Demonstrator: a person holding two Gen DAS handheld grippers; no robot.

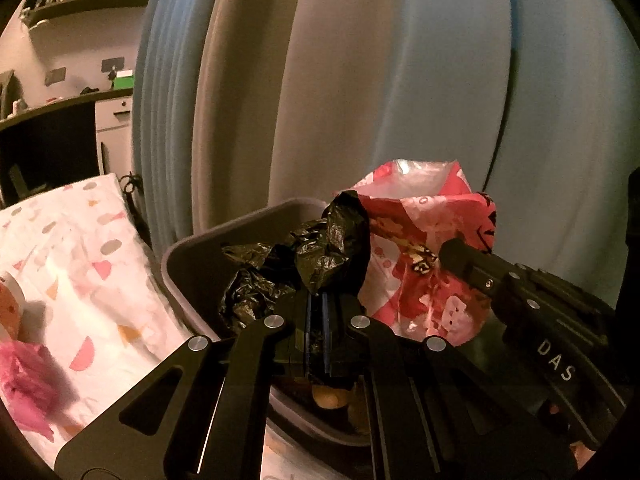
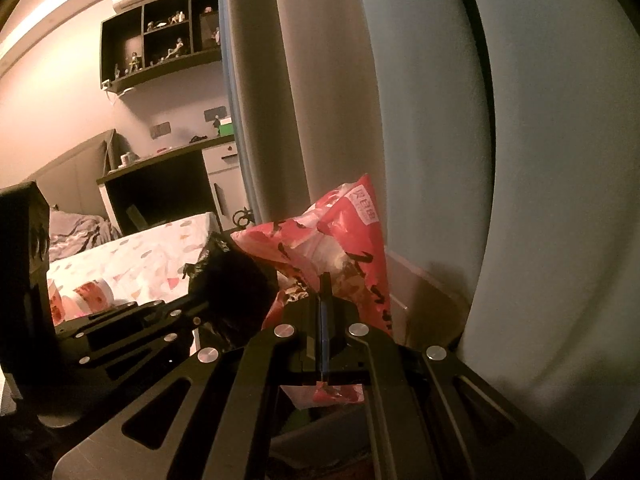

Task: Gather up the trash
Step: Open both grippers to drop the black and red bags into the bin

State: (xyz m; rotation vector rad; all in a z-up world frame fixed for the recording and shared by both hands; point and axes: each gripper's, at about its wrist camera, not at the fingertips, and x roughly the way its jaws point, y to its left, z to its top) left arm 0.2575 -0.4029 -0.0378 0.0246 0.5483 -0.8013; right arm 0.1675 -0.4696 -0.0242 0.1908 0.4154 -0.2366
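Right over the grey bin (image 1: 188, 276), the left gripper (image 1: 318, 300) was pinched tight on the crumpled black trash bag (image 1: 320, 252), which stuck up out of the bin's mouth. Just beside it, the right gripper (image 2: 324, 300) was clamped flat on the red-and-white plastic bag (image 2: 340, 236) at the bin's far side. Behind the bin hung pale blue curtains (image 1: 400, 80), with the patterned bedsheet (image 1: 80, 248) off to the bin's left.
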